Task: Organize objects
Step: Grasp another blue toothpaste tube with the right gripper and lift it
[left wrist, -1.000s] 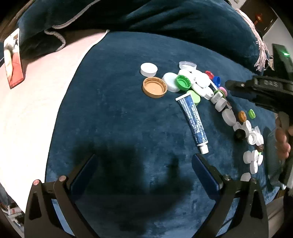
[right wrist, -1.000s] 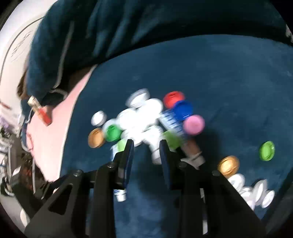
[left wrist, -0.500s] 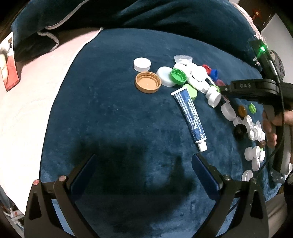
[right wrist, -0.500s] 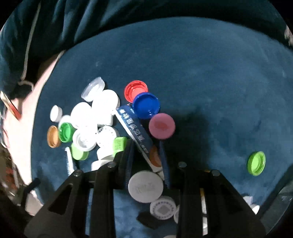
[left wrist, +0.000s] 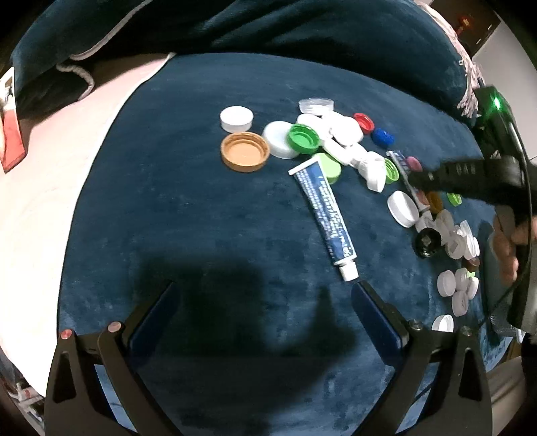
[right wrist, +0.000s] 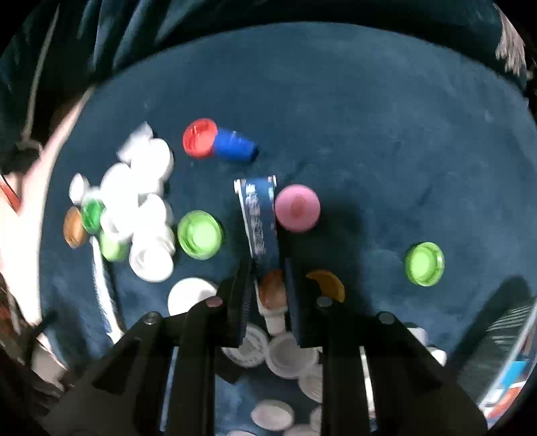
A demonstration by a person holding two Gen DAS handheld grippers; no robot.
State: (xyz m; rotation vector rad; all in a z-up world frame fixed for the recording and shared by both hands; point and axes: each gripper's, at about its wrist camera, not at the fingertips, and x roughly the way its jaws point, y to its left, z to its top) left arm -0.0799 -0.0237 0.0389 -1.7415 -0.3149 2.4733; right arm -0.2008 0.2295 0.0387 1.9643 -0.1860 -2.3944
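Note:
Many bottle caps and two blue-and-white tubes lie on a dark blue velvet surface (left wrist: 201, 234). One tube (left wrist: 327, 214) rests apart from the pile, just ahead of my left gripper (left wrist: 265, 295), which is open and holds nothing. My right gripper (right wrist: 268, 268) points steeply down with its jaws closing, and its pads press on the cap end of the second tube (right wrist: 260, 218). A pink cap (right wrist: 297, 208) touches that tube's right side. In the left wrist view the right gripper (left wrist: 416, 176) reaches in from the right over the caps.
An orange cap (left wrist: 245, 156), a green cap (left wrist: 303, 138) and a white cap (left wrist: 236, 118) lie at the pile's left. Light green caps (right wrist: 199, 234) (right wrist: 424, 263) flank the held tube. A pink sheet (left wrist: 50, 174) lies left, a dark blanket (left wrist: 302, 30) behind. A hand (left wrist: 506, 241) holds the right gripper.
My right gripper has tipped down and sunk onto the second tube, and its jaws have narrowed onto it. The left gripper has drifted a little sideways, still open.

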